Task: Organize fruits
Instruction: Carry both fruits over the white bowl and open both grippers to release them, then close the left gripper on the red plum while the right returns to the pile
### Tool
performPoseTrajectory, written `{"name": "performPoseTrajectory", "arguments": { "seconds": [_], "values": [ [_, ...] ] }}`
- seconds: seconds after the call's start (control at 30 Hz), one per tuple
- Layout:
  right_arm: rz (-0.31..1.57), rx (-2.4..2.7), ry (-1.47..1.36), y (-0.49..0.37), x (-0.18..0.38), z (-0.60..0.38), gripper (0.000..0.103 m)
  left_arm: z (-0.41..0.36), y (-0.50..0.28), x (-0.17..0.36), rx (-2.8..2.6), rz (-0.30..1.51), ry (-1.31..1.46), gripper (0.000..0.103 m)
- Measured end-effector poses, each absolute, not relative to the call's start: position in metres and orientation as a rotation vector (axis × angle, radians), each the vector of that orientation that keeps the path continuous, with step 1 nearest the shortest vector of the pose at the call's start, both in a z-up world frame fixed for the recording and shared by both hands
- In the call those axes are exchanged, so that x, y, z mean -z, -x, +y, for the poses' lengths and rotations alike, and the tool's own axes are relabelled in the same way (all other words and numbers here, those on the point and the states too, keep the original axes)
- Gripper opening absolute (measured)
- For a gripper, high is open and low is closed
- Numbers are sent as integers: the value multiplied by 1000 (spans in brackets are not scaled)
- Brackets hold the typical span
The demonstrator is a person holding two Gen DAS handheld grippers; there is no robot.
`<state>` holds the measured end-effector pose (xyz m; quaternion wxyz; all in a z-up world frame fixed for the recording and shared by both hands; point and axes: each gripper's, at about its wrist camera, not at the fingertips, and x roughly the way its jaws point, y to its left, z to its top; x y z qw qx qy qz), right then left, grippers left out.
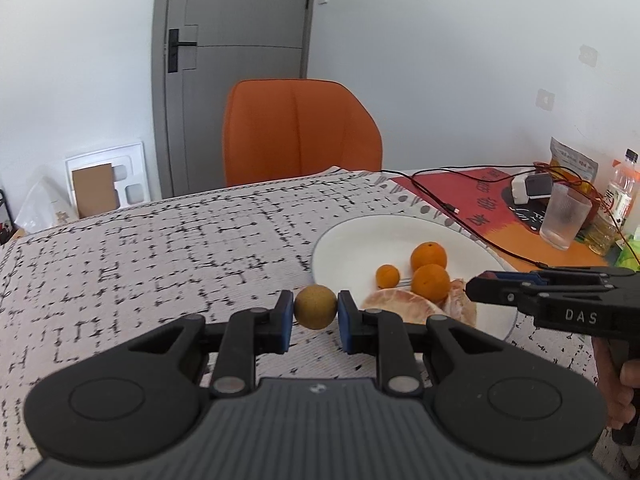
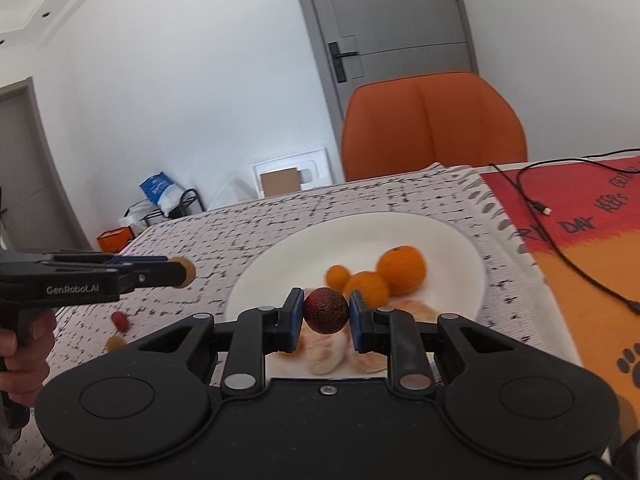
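My left gripper [image 1: 315,307] is shut on a round tan fruit [image 1: 315,306] and holds it above the tablecloth, just left of the white plate [image 1: 360,236]. My right gripper [image 2: 326,311] is shut on a dark red bumpy fruit [image 2: 326,310] over the near part of the plate [image 2: 280,264]. The plate holds three oranges [image 1: 429,257] and peeled pomelo pieces [image 1: 394,306]. The right gripper shows in the left wrist view [image 1: 476,290] at the plate's right edge. The left gripper shows in the right wrist view [image 2: 182,272] with the tan fruit [image 2: 187,272].
A small red fruit [image 2: 120,319] and a small yellow fruit [image 2: 114,343] lie on the patterned tablecloth left of the plate. A glass [image 1: 564,216], a bottle [image 1: 622,188], a snack bag and cables [image 1: 460,208] are at the right. An orange chair [image 1: 300,132] stands behind the table.
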<state>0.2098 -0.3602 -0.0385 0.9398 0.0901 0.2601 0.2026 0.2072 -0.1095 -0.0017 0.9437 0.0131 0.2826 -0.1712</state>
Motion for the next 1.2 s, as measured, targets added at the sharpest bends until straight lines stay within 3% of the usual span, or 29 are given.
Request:
{"name": "performPoseTrajectory", "arguments": {
  "seconds": [0.33,0.43,0.57,0.7,0.9,1.2],
  "values": [
    [518,-340,-180,-225,40,-380,23,-137,-223,4,400,590,-48,22],
    [492,-315,-179,-228,40,-382,37,-143,-228,5,419,598,-49,22],
    [509,-320,-196,-231,43,-382,44,-146,-229,8,380,596,-83,26],
    [512,-351,-187,-226,41,-373,56,-130,-228,9,357,622,-51,36],
    [518,-399,-188,-221,38,-355,58,-96,-214,6,283,607,-45,58],
    [524,-463,-169,-215,36,-321,64,-49,-197,7,193,607,-6,62]
  ]
}}
